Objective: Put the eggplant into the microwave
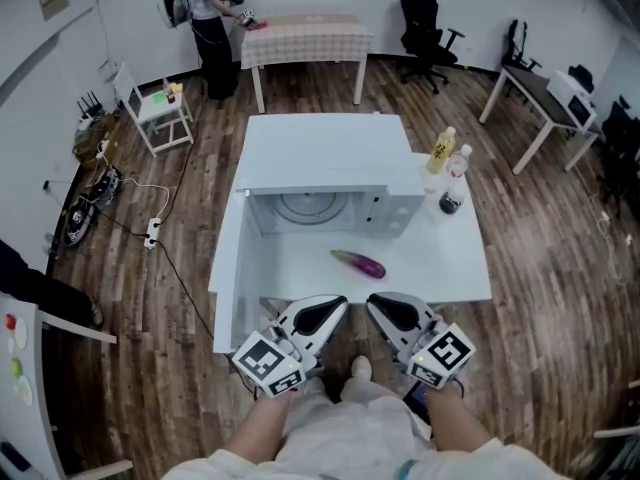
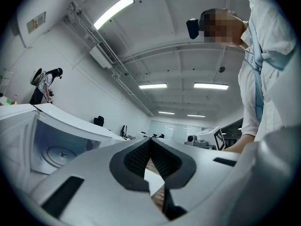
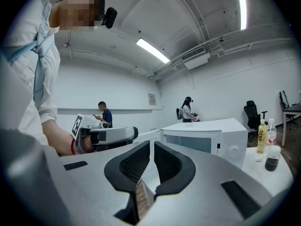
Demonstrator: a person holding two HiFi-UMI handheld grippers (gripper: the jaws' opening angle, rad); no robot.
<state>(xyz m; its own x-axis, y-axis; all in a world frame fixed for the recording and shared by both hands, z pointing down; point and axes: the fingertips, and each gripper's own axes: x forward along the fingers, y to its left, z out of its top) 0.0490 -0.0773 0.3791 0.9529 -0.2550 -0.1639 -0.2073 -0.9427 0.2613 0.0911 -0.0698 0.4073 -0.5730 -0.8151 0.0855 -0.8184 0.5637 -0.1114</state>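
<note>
Eggplant (image 1: 358, 262) lies on the table (image 1: 445, 258) outside the open microwave (image 1: 330, 158).

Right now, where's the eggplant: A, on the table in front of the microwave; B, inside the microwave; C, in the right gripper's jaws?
A: the eggplant lies on the white table, just outside the open microwave.

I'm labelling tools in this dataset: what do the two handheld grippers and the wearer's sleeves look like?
The left gripper and right gripper both have smooth white shells that taper to two jaws lined with black ribbed pads. Each carries a white cube with black square markers at the hand end. No cables show. The person wears a white top that leaves the forearms bare.
</note>
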